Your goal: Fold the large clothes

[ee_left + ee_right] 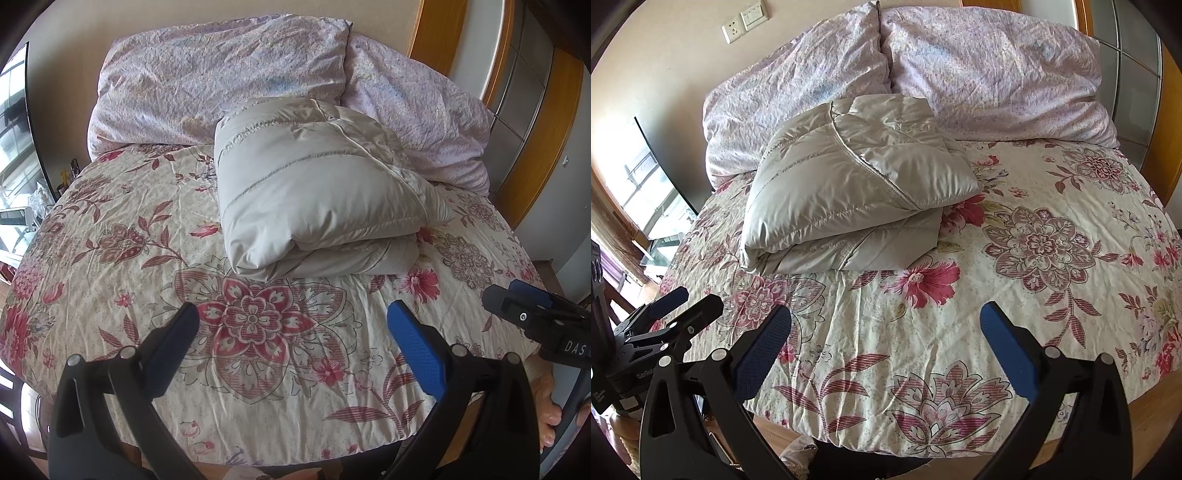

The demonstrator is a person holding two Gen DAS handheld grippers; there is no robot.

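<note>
A pale grey-beige quilted puffer jacket (pixel 317 192), made of shiny padded fabric with stitched seams, is lying folded into a thick, roughly square bundle on the bed (pixel 110 229), with its layers stacked one over another and the rounded fold edge facing the cameras. In the right wrist view the same jacket (pixel 849 184) is sitting toward the left of the frame, its far edge touching the bedding behind it. It is resting on a cream bedspread printed with large red and pink flowers (pixel 1034 295), which is covering the whole mattress and showing many fine creases. Behind the jacket, two crumpled lilac-patterned pillows or duvet folds (pixel 221 81) are leaning against the beige wall. The left gripper (pixel 291 321), black with blue-padded fingers, is hovering over the near part of the bedspread with its fingers spread wide apart and nothing between them, well short of the jacket. The right gripper (pixel 884 321) is likewise spread wide and holding nothing above the near edge of the bed, and it is showing again at the right edge of the left wrist view (pixel 532 310). A white wall socket and switch plate (pixel 744 20) is sitting on the wall above the pillows, and an orange-brown wooden door frame (pixel 436 37) is standing to the right of the bed.
</note>
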